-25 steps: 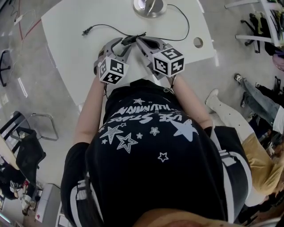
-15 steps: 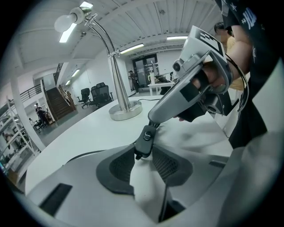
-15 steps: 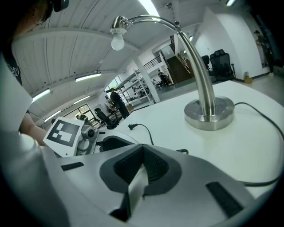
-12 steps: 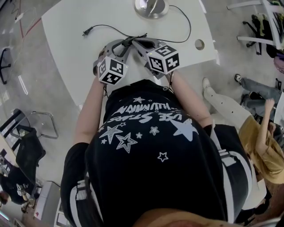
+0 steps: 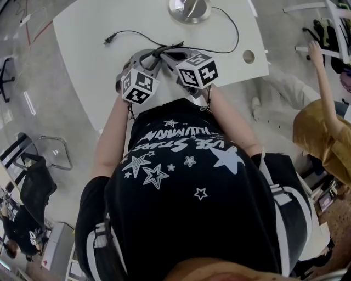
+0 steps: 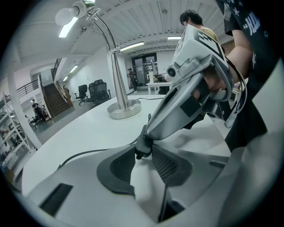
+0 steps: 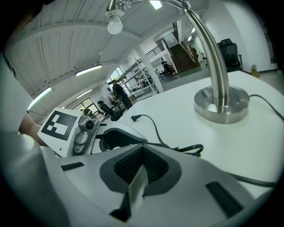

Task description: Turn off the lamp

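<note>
Room: an open hall with a grey floor and office chairs; a person in a mustard top stands at the right of the head view.
Surface: a white round-cornered table, with the wearer in a black star-printed T-shirt at its near edge.
Lamp, head view: the silver gooseneck desk lamp stands on its round base at the far edge, apart from both tools.
Cord: the black power cord loops from the base to the tool tips and on to a plug lying on the tabletop.
Switch: the black inline switch sits on the cord where both tips meet.
Left gripper view: the left gripper pinches the switch between its dark ribbed pads, just above the table. The right gripper touches the same piece from above. The lamp stem rises behind.
Right gripper view: the right gripper has its jaws pressed together, pad to pad, and the cord runs just past the tips. The lamp base stands near on the right. I cannot tell whether the bulb is lit.
</note>
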